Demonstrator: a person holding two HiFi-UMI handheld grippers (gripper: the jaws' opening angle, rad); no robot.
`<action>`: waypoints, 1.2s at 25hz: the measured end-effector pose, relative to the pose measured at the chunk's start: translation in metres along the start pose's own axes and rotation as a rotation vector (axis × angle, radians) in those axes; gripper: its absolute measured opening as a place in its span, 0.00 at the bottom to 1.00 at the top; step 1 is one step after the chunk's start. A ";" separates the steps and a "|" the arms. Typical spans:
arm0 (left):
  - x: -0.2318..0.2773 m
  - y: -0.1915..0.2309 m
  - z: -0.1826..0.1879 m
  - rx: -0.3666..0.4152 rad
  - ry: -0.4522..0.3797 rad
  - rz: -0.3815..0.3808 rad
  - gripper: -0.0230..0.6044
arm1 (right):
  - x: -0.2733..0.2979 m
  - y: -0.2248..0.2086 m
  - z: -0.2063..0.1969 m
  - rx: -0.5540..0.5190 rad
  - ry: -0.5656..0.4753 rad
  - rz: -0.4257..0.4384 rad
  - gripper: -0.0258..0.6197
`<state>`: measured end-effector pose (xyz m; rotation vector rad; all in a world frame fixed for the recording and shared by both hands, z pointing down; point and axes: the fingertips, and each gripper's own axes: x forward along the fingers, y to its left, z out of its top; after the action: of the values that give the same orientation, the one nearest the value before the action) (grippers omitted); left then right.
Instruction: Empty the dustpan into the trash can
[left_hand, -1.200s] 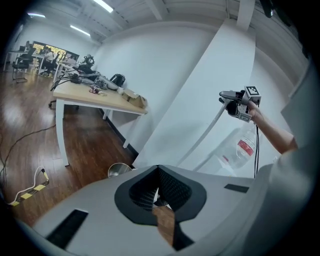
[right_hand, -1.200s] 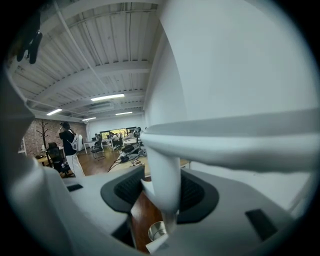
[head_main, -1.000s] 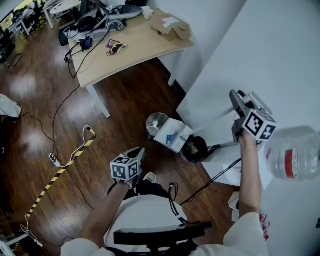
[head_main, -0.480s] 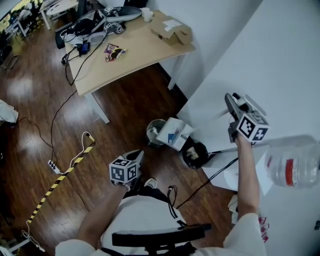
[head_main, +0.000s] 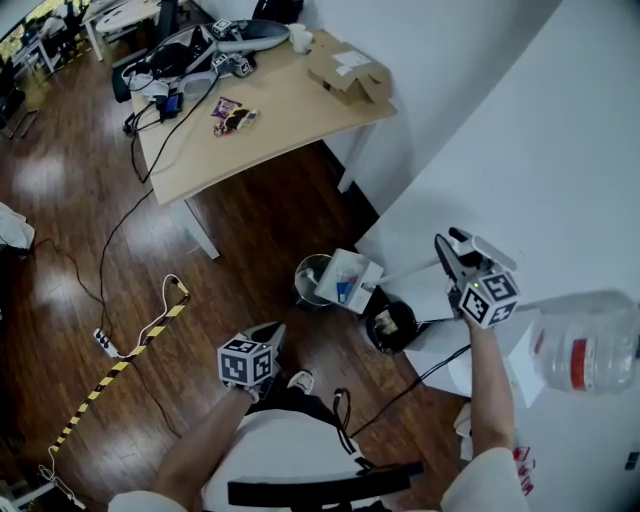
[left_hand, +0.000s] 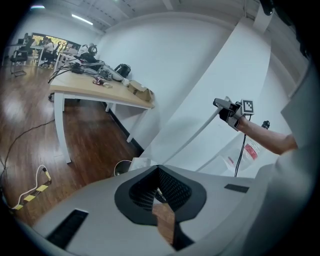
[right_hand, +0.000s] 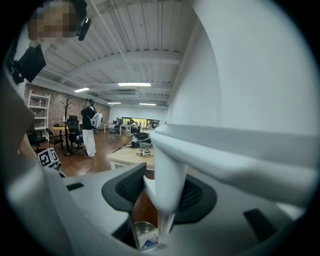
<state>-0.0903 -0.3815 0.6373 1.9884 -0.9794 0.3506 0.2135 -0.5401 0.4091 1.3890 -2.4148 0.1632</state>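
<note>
A white dustpan (head_main: 345, 277) holding paper with blue print hangs tilted over the rim of a small metal trash can (head_main: 306, 272) on the wood floor. Its long white handle (head_main: 405, 267) runs up and right to my right gripper (head_main: 450, 252). In the right gripper view the jaws are closing tight on that handle (right_hand: 169, 172), with the can (right_hand: 138, 229) far below. My left gripper (head_main: 272, 336) is low at centre left, away from the dustpan. It is shut and empty in the left gripper view (left_hand: 159, 172), which also shows the right gripper (left_hand: 226, 107).
A black bin (head_main: 390, 326) with scraps stands just right of the metal can. A wooden desk (head_main: 270, 105) with cables and a cardboard box fills the top. A striped cord (head_main: 130, 338), a black cable (head_main: 420, 375) and a large water bottle (head_main: 588, 348) lie nearby.
My right gripper has come down and leftward with the handle and rolled, so the handle lies flatter. The dustpan stays over the can. My left gripper has shifted only slightly.
</note>
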 end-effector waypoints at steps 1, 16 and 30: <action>0.001 0.000 -0.002 -0.002 0.001 0.000 0.03 | 0.001 0.004 0.000 -0.016 0.004 0.014 0.32; -0.009 0.001 -0.001 -0.056 -0.075 0.021 0.03 | 0.033 0.119 0.023 -0.262 0.057 0.286 0.32; -0.044 0.000 -0.027 -0.148 -0.208 0.106 0.03 | 0.047 0.214 0.020 -0.537 0.091 0.534 0.31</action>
<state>-0.1155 -0.3376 0.6279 1.8692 -1.2093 0.1255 0.0045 -0.4741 0.4231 0.4869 -2.4417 -0.2701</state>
